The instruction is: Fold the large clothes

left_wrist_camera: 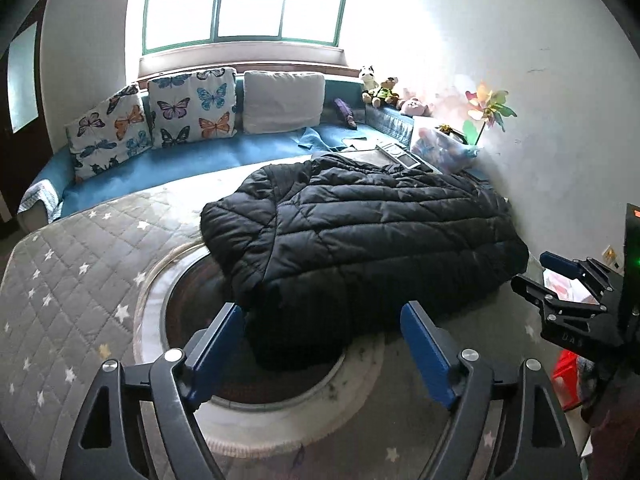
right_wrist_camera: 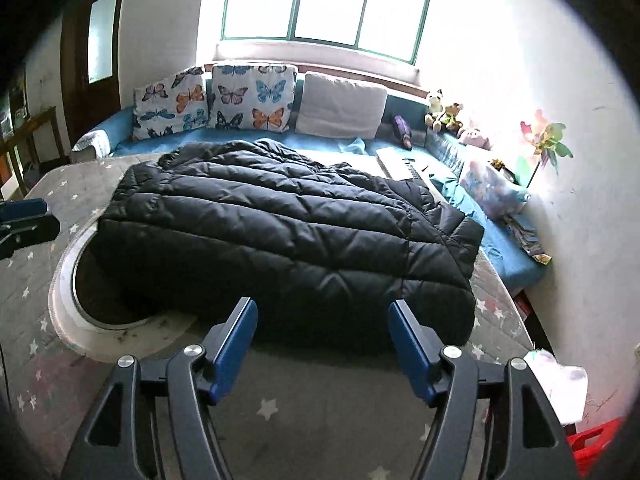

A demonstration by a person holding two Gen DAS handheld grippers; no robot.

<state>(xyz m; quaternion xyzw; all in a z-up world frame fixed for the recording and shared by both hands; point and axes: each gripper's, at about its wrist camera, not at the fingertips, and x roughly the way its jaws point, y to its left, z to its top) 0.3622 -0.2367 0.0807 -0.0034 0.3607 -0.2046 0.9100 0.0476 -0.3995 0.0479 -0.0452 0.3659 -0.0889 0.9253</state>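
Note:
A black quilted puffer jacket (left_wrist_camera: pixel 360 236) lies folded in a thick bundle on the grey star-patterned cover (left_wrist_camera: pixel 72 280) of a table. It also shows in the right wrist view (right_wrist_camera: pixel 288 236). My left gripper (left_wrist_camera: pixel 324 320) is open and empty, just short of the jacket's near edge. My right gripper (right_wrist_camera: pixel 322 316) is open and empty, at the jacket's near edge. The right gripper also shows at the right edge of the left wrist view (left_wrist_camera: pixel 560 280). One finger of the left gripper (right_wrist_camera: pixel 24 216) shows at the left edge of the right wrist view.
A round glass turntable (left_wrist_camera: pixel 192 292) with a white rim lies partly under the jacket. A blue sofa (left_wrist_camera: pixel 180 164) behind holds butterfly cushions (left_wrist_camera: pixel 192 108), a grey cushion (left_wrist_camera: pixel 284 100), soft toys (left_wrist_camera: pixel 380 88) and a pinwheel (left_wrist_camera: pixel 488 108). A red stool (right_wrist_camera: pixel 596 448) stands at right.

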